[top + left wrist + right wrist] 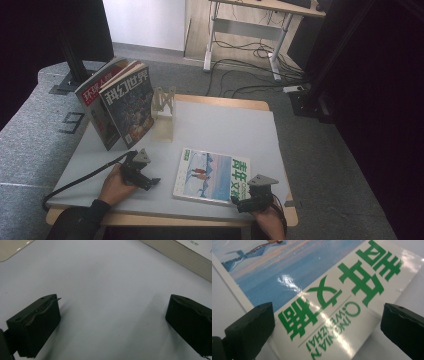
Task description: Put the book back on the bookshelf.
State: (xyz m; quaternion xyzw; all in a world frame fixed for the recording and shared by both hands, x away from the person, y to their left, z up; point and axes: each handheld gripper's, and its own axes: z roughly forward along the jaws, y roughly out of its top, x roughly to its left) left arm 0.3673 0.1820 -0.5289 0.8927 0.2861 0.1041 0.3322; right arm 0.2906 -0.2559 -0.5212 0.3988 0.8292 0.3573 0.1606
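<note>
So the person's got both forearms coming in from the near edge of the table (220, 125), one gripper in each hand. The left hand (114, 186) rests low on the grey surface with the left gripper (150, 181) pointing right, toward the flat magazine (212, 176). In the left gripper view its jaws stand wide apart with nothing but bare tabletop between them, and you can see the magazine's page edge up in the far right corner (so near, but not touching). The right hand (270, 222) sits at the near right corner of the table, and the right gripper (239, 202) is tipped down over the near right corner of that same magazine. In the right gripper view (327, 322) the jaws are spread wide too, with the glossy cover and its green lettering right between them; I can't tell whether the tips actually touch the cover.

Count: three magazines total. One lies flat, cover up, at the near middle of the table. The other two (117, 102) stand leaning together at the far left, propped against a little stand (163, 107) that's just beside them on the right. Two grippers, each with a grey three-cornered plate on top and a cable trailing off
</note>
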